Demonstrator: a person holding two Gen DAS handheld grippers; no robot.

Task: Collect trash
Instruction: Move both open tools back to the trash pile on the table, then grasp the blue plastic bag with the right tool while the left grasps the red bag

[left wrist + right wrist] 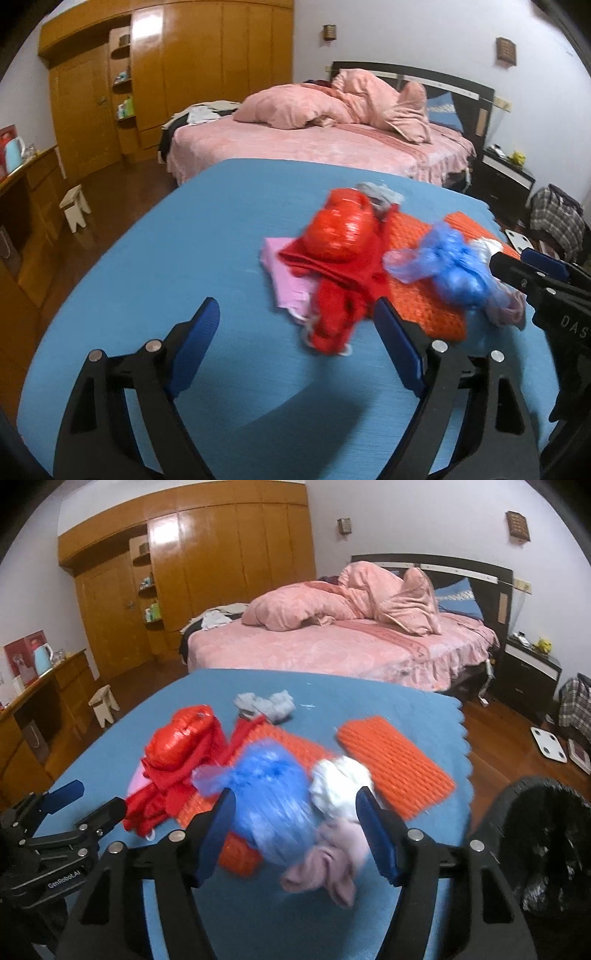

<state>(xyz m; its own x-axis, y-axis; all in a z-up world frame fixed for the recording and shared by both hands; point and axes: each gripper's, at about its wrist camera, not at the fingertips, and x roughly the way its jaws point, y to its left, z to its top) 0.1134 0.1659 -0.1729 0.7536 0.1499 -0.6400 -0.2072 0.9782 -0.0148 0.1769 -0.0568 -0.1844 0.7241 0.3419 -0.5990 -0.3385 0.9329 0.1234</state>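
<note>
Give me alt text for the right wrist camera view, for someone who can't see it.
The right gripper reaches with jaws apart toward a crumpled blue plastic bag lying among red, white and pink items on a blue-covered table. A black-lined trash bin stands at the right, and a pink bed fills the background.
</note>
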